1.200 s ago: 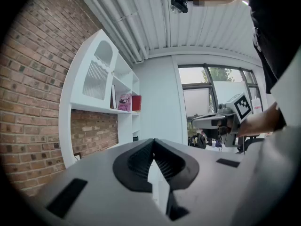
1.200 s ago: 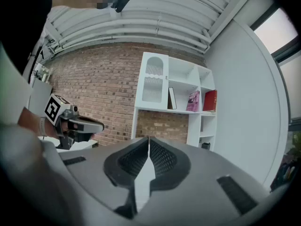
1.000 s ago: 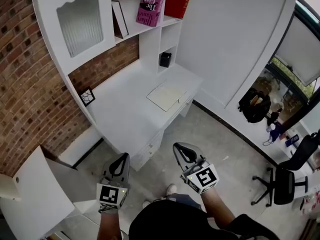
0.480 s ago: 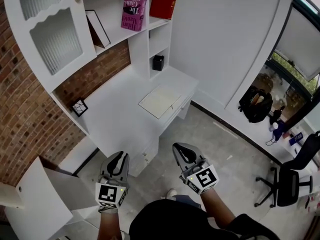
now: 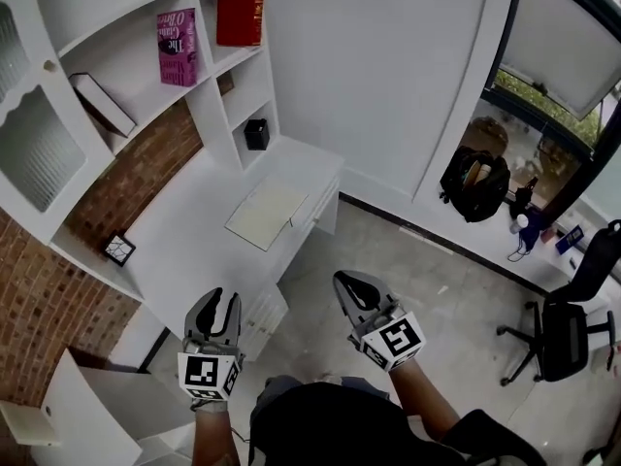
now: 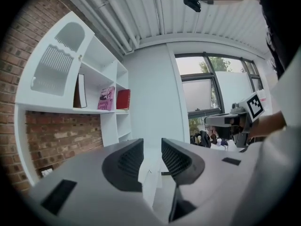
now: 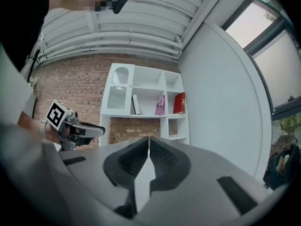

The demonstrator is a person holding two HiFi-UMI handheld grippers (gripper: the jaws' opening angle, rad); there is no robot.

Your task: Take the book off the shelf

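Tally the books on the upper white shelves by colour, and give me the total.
red upright book: 1
pink upright book: 1
white leaning book with a dark edge: 1
Total: 3

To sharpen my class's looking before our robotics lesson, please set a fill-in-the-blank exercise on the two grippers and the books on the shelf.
1. Of the left gripper and the right gripper, only the ____ one has its jaws apart.
2. In the head view, the red book stands to the ____ of the pink book.
3. Both books stand on the shelf, and ____ gripper touches them.
Missing words: left; right; neither.
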